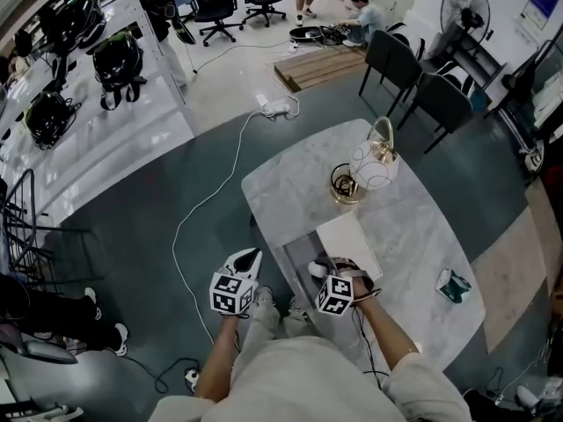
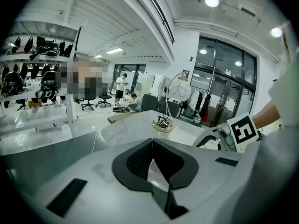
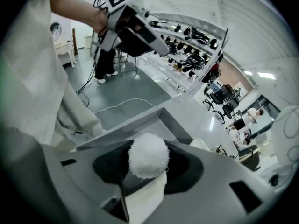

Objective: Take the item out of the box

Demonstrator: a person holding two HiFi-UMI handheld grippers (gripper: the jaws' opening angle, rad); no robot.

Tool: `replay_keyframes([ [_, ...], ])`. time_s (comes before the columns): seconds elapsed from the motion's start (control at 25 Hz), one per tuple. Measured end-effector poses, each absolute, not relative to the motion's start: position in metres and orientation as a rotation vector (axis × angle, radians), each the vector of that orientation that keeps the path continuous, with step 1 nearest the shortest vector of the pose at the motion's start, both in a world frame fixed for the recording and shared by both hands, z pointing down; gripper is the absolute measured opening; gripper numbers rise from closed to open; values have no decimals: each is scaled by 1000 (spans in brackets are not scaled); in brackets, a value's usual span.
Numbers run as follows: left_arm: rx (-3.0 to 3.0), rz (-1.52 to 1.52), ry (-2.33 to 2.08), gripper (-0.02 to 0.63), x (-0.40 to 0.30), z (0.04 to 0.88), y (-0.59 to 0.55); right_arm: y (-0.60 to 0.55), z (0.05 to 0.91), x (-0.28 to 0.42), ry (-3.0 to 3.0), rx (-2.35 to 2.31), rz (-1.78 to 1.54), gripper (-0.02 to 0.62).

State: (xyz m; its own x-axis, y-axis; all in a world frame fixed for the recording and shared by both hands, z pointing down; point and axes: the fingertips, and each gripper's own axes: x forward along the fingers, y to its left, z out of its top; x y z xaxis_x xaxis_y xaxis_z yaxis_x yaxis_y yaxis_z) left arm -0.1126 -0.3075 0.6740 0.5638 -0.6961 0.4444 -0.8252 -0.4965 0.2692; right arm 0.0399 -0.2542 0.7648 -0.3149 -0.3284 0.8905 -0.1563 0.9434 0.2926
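A white fluffy ball (image 3: 148, 155) sits between the jaws of my right gripper (image 3: 150, 168), which is shut on it. Just beyond it lies the open grey box (image 3: 156, 125). In the head view the right gripper (image 1: 327, 276) holds the ball (image 1: 316, 270) over the near end of the box (image 1: 302, 249), at the table's front edge. The box's white lid (image 1: 350, 241) lies against its right side. My left gripper (image 1: 250, 257) hangs left of the table over the floor, jaws shut and empty (image 2: 151, 147).
A white globe lamp (image 1: 374, 165) on a brass base stands mid-table on the marble top (image 1: 413, 227). A small teal object (image 1: 454, 285) lies at the right edge. Dark chairs (image 1: 422, 82) stand beyond the table, and a white cable (image 1: 198, 209) runs across the floor on the left.
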Motion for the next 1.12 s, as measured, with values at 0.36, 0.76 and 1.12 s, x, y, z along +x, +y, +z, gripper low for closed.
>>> replay_keyframes([
  [0.36,2385,386,-1230,15,-108,664,-319,-274,737,41,-2060,640,36,181],
  [0.76,2426,371,-1225,15,-103,648,-328,-294,699,53,-2219,945,259,181],
  [1.12,2464,358,-1222,14,-98,632,-338,-313,656,63,-2323,1159,339,181],
])
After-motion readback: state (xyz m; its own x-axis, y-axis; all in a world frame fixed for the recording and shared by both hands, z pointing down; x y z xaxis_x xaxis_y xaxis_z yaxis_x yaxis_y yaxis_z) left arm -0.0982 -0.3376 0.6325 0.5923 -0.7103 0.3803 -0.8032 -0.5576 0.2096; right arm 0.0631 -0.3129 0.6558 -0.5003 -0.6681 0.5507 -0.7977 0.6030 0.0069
